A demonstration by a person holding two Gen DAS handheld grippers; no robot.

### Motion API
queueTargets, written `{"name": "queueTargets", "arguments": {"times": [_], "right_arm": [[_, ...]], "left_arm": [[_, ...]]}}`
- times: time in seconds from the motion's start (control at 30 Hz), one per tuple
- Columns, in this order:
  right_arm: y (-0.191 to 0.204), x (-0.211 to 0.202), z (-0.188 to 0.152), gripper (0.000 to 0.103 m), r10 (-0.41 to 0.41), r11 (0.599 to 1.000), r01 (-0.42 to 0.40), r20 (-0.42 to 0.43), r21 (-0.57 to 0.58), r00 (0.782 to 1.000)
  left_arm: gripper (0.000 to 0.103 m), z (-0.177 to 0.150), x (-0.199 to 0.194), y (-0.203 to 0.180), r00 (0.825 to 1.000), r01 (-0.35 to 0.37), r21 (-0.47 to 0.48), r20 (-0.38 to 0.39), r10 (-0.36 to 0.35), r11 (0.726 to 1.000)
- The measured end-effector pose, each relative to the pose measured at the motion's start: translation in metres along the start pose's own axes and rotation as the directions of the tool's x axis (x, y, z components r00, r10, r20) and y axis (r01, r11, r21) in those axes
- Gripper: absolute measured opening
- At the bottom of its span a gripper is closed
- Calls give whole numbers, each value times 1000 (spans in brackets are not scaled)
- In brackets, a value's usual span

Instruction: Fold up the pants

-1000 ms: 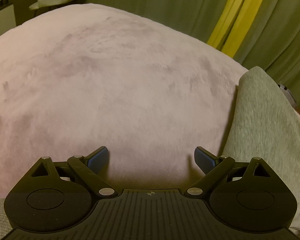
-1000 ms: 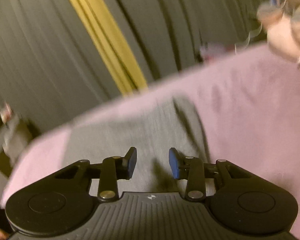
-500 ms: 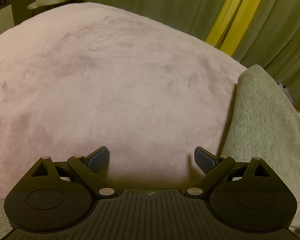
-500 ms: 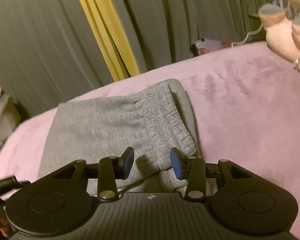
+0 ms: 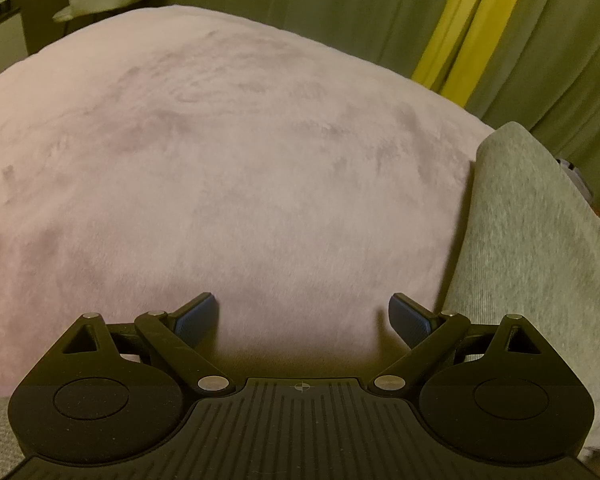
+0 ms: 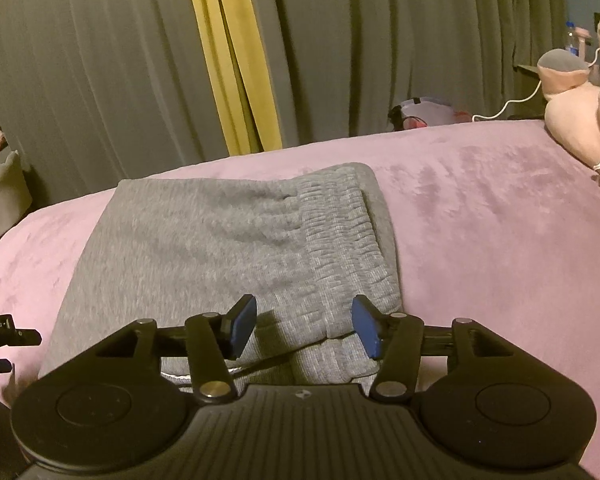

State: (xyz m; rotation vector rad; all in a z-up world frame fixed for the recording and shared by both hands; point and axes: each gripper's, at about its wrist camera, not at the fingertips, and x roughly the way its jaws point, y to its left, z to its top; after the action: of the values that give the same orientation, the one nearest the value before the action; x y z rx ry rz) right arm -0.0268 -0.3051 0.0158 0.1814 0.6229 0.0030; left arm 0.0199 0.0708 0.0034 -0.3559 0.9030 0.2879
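Grey pants (image 6: 228, 240) lie folded in a flat stack on a pink blanket (image 6: 480, 220), the ribbed waistband on top at the right side. My right gripper (image 6: 304, 326) is open and empty just above the near edge of the stack, over the waistband. In the left wrist view the pants (image 5: 540, 248) show only as a grey edge at the right. My left gripper (image 5: 304, 316) is wide open and empty over the bare blanket (image 5: 220, 160), to the left of the pants.
Grey curtains with a yellow strip (image 6: 228, 60) hang behind the bed. A pink plush toy (image 6: 580, 120) sits on the blanket at the far right. A white cable and small items (image 6: 420, 114) lie behind the bed. The left gripper's tip (image 6: 4, 328) shows at the left edge.
My right gripper has pulled back from the pants and its jaws have opened wider. More of the stack is in view. The left gripper has barely moved.
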Motion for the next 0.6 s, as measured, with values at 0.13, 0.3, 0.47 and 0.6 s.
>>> {"name": "queueTargets", "arguments": {"times": [0.13, 0.3, 0.47, 0.6], "right_arm": [[-1, 0, 1, 65, 20, 1000, -20, -10, 4, 1000], [-18, -6, 10, 89, 11, 996, -12, 10, 89, 1000], [-55, 17, 20, 97, 16, 976, 5, -92, 218, 996], [-91, 50, 17, 98, 178, 914, -97, -173, 395, 969]], "left_arm": [[97, 0, 1, 0, 1000, 11, 5, -9, -11, 1000], [97, 0, 0, -4, 991, 130, 47, -21, -129, 990], [97, 0, 4, -21, 939, 343, 105, -63, -338, 933], [97, 7, 20, -34, 876, 477, 108, -139, -461, 873]]}}
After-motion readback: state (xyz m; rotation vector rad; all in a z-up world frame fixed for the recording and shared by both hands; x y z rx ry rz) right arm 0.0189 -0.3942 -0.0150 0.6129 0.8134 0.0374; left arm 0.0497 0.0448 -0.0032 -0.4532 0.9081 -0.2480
